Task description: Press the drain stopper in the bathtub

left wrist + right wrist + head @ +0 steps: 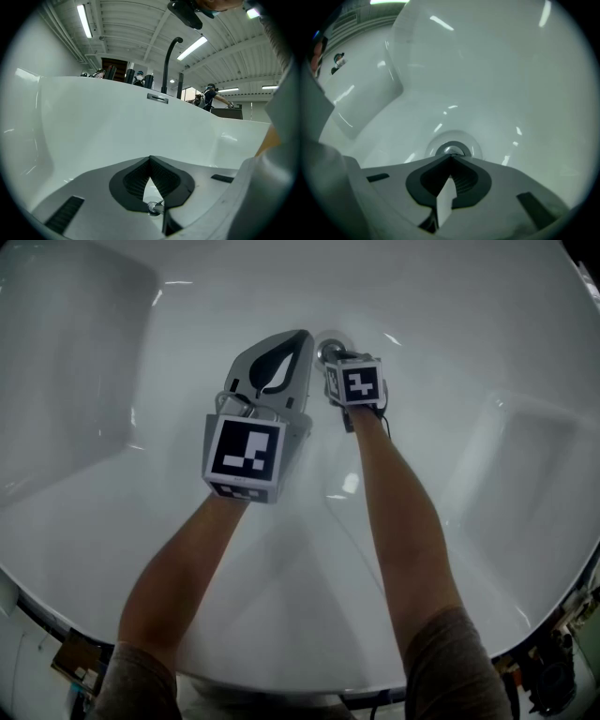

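The chrome drain stopper (pixel 327 346) sits in a round recess in the floor of the white bathtub (pixel 450 352). In the right gripper view the stopper (pixel 451 150) shows just beyond the tips. My right gripper (pixel 332 359) is shut, and its closed tips rest at or just above the stopper (pixel 451 158); whether they touch cannot be told. My left gripper (pixel 302 338) hovers beside it on the left, also shut with nothing held (pixel 150 160), and it points at the tub's far wall. Most of the stopper is hidden under the right gripper in the head view.
The tub's walls curve up all round, with a step (pixel 525 427) at the right. In the left gripper view an overflow slot (pixel 158 97) is set near the tub's rim, a black faucet (pixel 168 56) rises behind it, and people stand far off in the room.
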`<control>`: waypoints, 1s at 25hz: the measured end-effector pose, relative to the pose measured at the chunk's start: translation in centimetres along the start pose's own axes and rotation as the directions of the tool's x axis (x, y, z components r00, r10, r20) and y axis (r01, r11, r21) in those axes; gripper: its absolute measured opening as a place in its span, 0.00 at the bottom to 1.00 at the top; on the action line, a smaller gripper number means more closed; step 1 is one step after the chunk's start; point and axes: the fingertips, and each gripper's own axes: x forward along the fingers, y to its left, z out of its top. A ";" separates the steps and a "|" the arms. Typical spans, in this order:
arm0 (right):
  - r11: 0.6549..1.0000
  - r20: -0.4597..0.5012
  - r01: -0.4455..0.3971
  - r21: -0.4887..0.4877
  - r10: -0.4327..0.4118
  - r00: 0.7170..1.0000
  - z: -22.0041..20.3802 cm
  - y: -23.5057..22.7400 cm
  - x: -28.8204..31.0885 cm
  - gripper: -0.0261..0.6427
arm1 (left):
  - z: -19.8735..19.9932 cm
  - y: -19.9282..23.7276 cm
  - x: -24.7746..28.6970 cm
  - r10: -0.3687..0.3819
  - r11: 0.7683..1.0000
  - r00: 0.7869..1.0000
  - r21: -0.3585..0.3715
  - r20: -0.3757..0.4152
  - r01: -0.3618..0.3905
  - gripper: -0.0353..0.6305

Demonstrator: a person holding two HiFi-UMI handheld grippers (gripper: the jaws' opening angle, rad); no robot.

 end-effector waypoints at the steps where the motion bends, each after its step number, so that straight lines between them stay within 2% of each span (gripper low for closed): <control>1: 1.000 -0.012 0.007 -0.007 -0.007 1.000 0.0 0.0 -0.4 0.04 | 0.3 -0.1 -0.1 0.000 1.000 1.000 0.001 0.000 0.000 0.07; 10: 0.999 0.064 0.021 0.039 -0.023 0.998 3.8 1.1 -8.8 0.04 | 5.3 -1.7 -2.8 0.001 1.000 1.000 0.009 -0.018 -0.001 0.07; 20: 0.997 0.126 -0.007 0.076 -0.003 0.992 7.7 3.7 -22.9 0.04 | 15.3 -5.6 -8.4 0.010 1.000 1.000 0.026 -0.008 -0.010 0.07; 25: 0.999 0.158 -0.017 0.050 0.009 0.987 10.4 5.5 -30.9 0.04 | 20.2 -7.8 -11.7 0.027 1.000 1.000 0.002 -0.003 -0.027 0.07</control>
